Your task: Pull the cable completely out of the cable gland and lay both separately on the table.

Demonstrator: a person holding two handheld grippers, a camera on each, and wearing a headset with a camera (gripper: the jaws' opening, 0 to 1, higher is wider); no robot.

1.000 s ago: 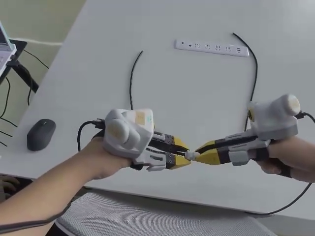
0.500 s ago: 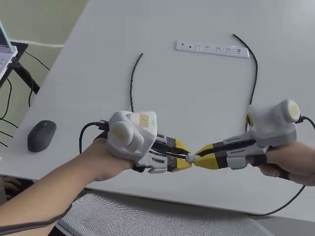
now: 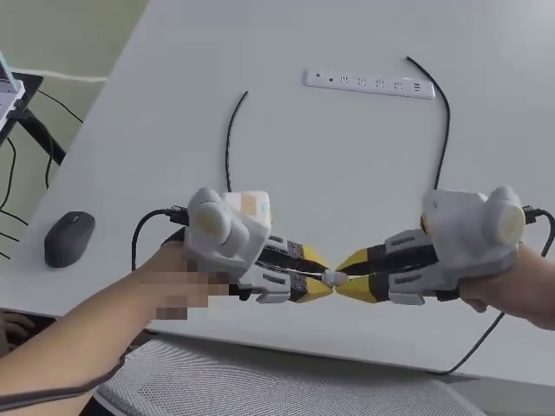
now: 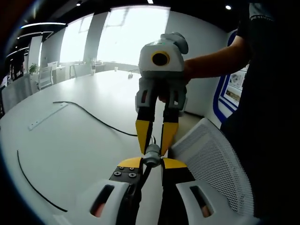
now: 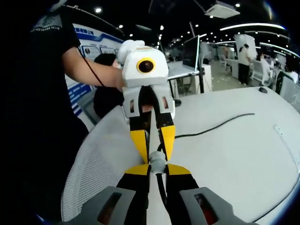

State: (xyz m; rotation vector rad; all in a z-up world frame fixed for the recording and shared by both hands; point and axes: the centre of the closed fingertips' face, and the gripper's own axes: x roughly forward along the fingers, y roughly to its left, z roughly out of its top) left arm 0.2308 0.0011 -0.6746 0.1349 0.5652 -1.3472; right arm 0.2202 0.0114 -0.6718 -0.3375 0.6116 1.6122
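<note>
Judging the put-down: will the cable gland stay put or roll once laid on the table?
The cable gland looks small and round-bodied, so it may roll on the smooth table. It seems pale plastic, so probably light. The thin black cable through it looks floppy and may drag it.

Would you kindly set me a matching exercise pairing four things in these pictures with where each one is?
Things: 1 power strip; 2 mouse; 3 cable gland; 4 mesh chair.
Places: A between the tips of the left hand-held gripper and the right hand-held gripper; B on the table's far side; C below the table's near edge; D near the table's left edge.
Pairs: 1-B; 2-D; 3-A; 4-C.
</note>
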